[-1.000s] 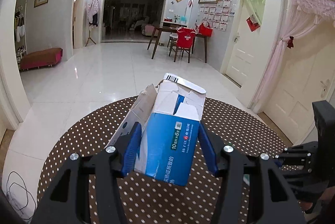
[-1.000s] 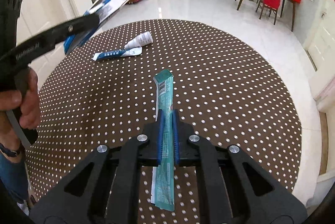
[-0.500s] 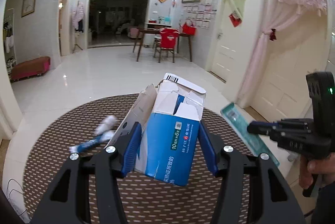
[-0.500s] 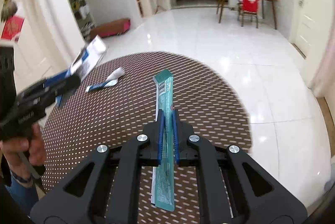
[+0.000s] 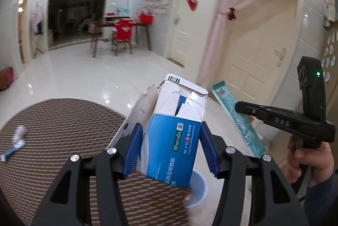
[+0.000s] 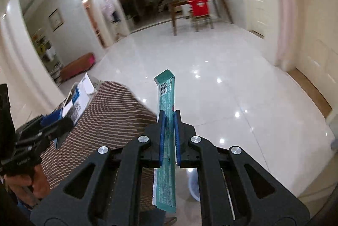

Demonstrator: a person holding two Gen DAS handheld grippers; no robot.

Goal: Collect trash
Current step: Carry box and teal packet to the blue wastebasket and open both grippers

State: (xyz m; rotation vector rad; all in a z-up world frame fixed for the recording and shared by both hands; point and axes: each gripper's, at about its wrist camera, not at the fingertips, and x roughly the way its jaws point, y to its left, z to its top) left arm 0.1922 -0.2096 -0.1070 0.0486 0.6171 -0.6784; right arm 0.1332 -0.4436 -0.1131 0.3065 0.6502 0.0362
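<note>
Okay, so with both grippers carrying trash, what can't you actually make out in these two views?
- Pale blue round container, left wrist view: mostly hidden behind the blue and white carton; whether it is a bin is unclear.
- Tube on the dotted mat, left wrist view: motion-blurred, label unreadable.
- Teal wrapper, right wrist view: print too small to read.
- Person's hand, right wrist view: cut off by the frame edge.

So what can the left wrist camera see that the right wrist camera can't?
Only the left view shows the crumpled tube lying on the dotted rug, plus the door with the pink curtain. Only the right view shows the red bench by the wall. Both show the blue box in the left gripper and the green packet in the right gripper.
</note>
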